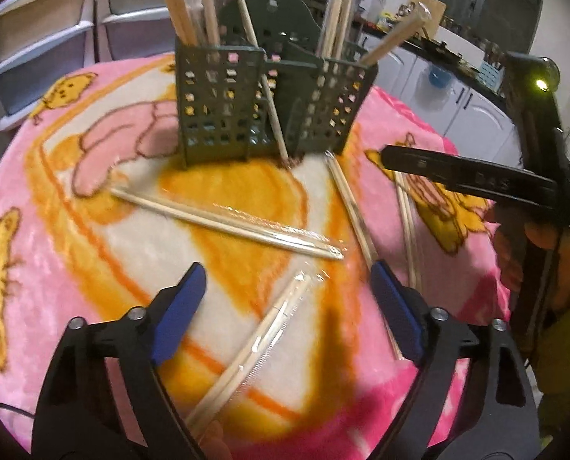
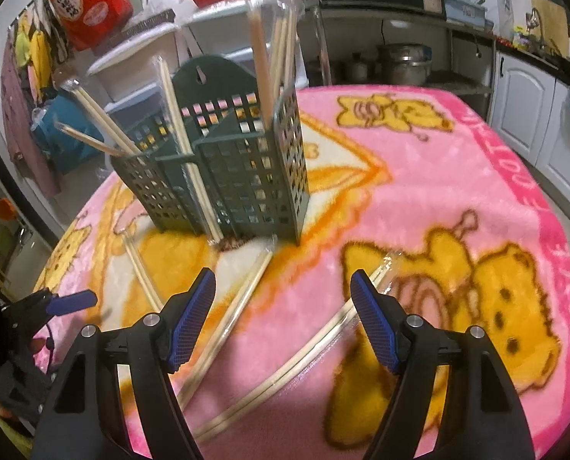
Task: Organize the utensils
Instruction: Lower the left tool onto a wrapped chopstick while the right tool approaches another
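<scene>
Chopsticks: wrapped pairs, some already standing in the green holder [image 1: 223, 115], several loose on the pink blanket [image 1: 55, 191]. The holder sits at the far middle of the round table, two mesh bins with a gap between; one pair leans in that gap with its tip on the blanket.

Step in hand, as I read it: pick-up approach. Both grippers angled down at loose pairs, nothing grasped yet.

Left gripper [image 1: 287, 306]: fingers spread, nothing between the pads. One wrapped pair [image 1: 254, 349] runs diagonally up through the gap, its top end about level with the fingertips. A second pair [image 1: 227, 222] lies crosswise just beyond the tips. A third [image 1: 352, 214] runs from the holder's foot down past the inner face of the right-hand finger; whether it touches, I cannot tell.

Right gripper [image 2: 283, 299]: fingers also spread, empty. One pair [image 2: 231, 314] runs from the holder's base down beside the left-hand finger and partly behind it. Another [image 2: 304, 356] crosses the gap lower down, its upper end hidden behind the right-hand finger.

Next move likely needs:
- each gripper centred over one pair only
- pads square across the sticks, not along them
- tips low into the soft blanket so they get under the slippery wrap

Risk: crossed pairs sit close, easy to pinch two or nudge a neighbour.
</scene>
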### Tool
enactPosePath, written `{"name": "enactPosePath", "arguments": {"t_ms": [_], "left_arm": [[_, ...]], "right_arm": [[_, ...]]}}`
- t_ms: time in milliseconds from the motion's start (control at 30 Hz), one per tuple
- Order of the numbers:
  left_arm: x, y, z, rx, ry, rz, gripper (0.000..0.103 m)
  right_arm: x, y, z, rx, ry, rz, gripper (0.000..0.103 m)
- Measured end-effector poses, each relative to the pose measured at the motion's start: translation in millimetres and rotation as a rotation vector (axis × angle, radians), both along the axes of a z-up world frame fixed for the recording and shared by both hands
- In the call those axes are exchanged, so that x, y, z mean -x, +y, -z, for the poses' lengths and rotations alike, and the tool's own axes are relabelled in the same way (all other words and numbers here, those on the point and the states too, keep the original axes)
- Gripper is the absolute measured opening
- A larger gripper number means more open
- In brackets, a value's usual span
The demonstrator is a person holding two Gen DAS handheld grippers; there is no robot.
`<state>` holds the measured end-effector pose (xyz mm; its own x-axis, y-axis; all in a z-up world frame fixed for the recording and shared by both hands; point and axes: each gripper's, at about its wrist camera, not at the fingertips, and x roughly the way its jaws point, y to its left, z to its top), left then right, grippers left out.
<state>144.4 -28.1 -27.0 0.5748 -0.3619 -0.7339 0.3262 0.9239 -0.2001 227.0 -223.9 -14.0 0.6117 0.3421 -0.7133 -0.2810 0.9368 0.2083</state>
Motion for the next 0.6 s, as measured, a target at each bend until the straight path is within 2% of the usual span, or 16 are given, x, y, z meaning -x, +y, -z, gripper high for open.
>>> {"name": "enactPosePath", "arguments": {"t_ms": [67, 200, 367, 467, 600], "left_arm": [[-2, -2, 4, 0.009, 0.018, 0.017, 0.070], [-8, -6, 14, 0.003, 0.058, 0.033, 0.052], [-15, -12, 19, -0.025, 0.078, 0.044, 0.045], [-17, -13, 20, -0.046, 0.078, 0.036, 0.035], [-18, -10, 19, -0.060, 0.083, 0.027, 0.025]], "right_arm": [[-7, 5, 7, -0.001, 0.024, -0.011, 0.070], [-20, 17, 18, -0.001, 0.061, -0.031, 0.070], [-30, 35, 28, 0.034, 0.071, -0.043, 0.058], [-35, 40, 33, 0.055, 0.077, -0.032, 0.049], [-43, 45, 36, 0.077, 0.074, -0.009, 0.044]]}}
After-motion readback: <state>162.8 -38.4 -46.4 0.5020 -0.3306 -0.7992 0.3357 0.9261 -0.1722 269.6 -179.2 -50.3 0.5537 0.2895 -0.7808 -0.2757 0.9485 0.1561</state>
